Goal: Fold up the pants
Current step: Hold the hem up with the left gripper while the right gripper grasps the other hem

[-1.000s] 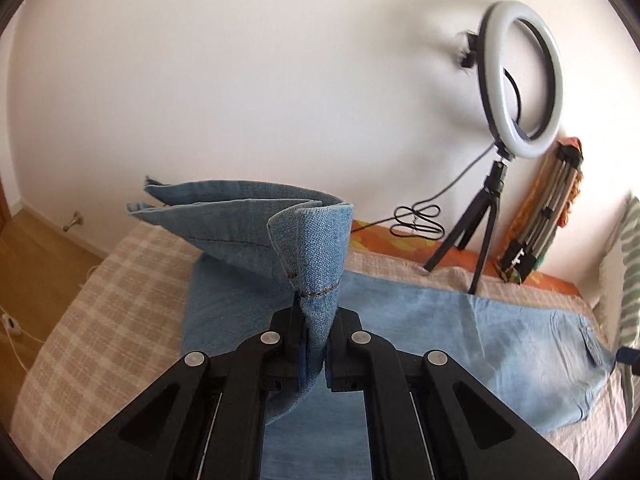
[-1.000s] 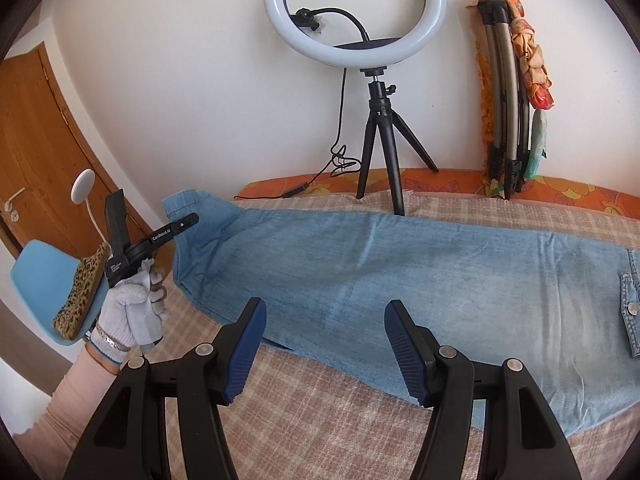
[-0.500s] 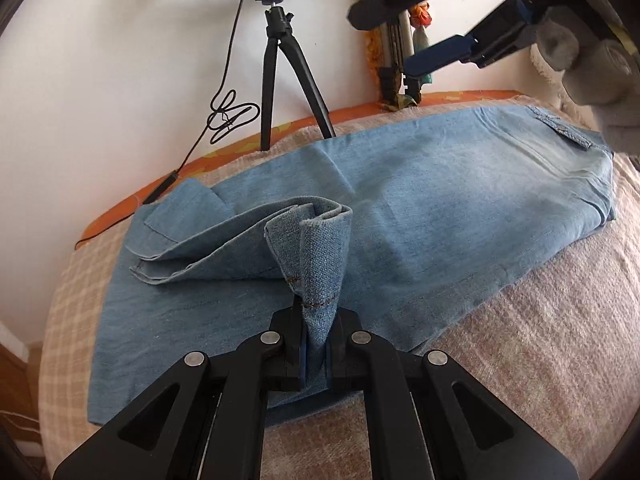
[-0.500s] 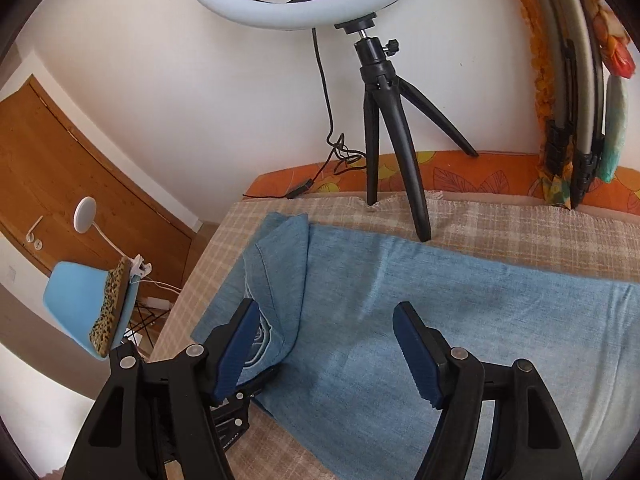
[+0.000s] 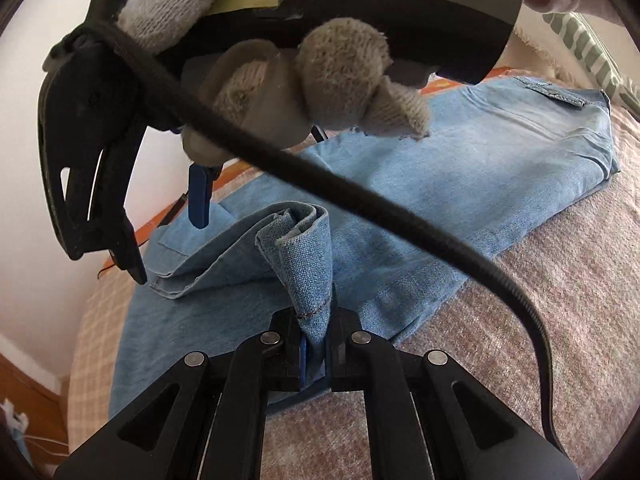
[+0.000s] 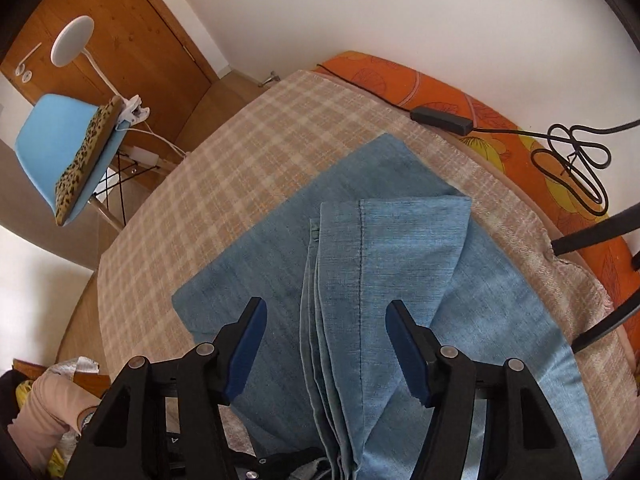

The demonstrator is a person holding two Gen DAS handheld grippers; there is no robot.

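Light blue jeans (image 5: 460,184) lie flat across the bed, waistband at the far right. My left gripper (image 5: 314,354) is shut on the hem corner of a leg (image 5: 304,264), which is lifted and folded back over the rest. My right gripper (image 6: 324,344) is open, its blue pads on either side of the folded-back leg end (image 6: 384,256) and just above it. In the left wrist view the right gripper's body and the gloved hand (image 5: 312,80) fill the top, with one blue pad (image 5: 199,200) hanging over the fold.
A checked blanket (image 6: 224,168) covers the bed, with an orange sheet (image 6: 472,108) at the wall edge. A black cable and adapter (image 6: 440,114) and tripod legs (image 6: 592,236) stand at the back. A blue chair (image 6: 60,144) is beside the bed.
My right gripper has swung over to the leg end and now hovers above the fold, still open. My left gripper keeps hold of the hem and has carried it slightly further over the jeans.
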